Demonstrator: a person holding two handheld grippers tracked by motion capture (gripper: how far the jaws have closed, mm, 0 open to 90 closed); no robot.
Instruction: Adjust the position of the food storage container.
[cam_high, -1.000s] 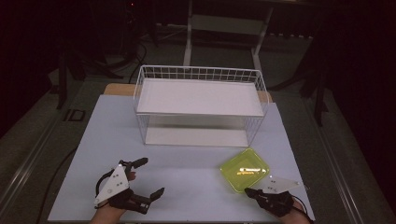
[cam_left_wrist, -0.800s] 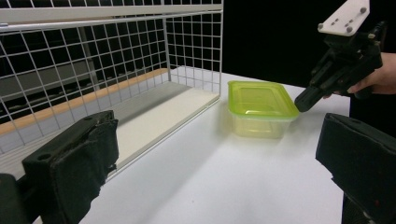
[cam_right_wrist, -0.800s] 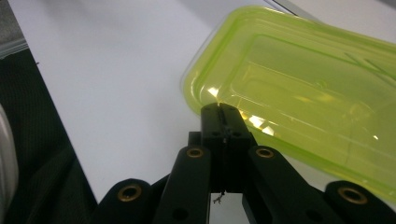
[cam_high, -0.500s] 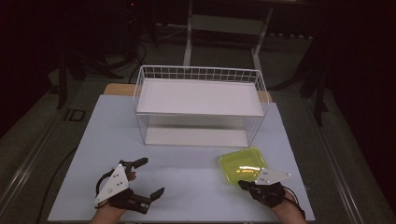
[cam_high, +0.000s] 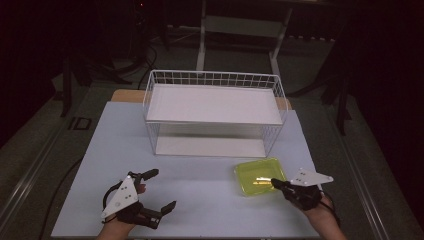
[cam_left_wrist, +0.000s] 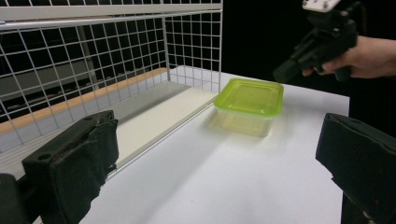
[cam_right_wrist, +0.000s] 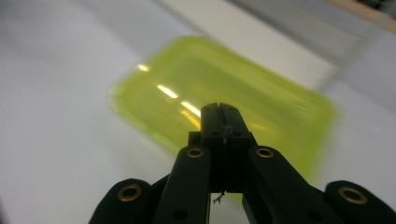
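Left gripper (cam_high: 159, 191): lower left of the high view, near desk edge; jaws spread wide, nothing between them, touching nothing.
Left jaws, own view: one pad (cam_left_wrist: 74, 161) at lower left, the other at lower right, bare desk between.
Right gripper (cam_high: 276, 183): lower right of the high view, held in a hand (cam_high: 320, 212); jaws clenched together on nothing.
Right tip: over the near right corner of the yellow-green container (cam_high: 260, 175); contact cannot be told, own view blurred.
Container: lidded, flat on the white desk (cam_high: 210, 200), right of centre, just in front of the wire rack (cam_high: 215, 80).
Rack: centre of frame, white shelf boards inside, beyond the container.
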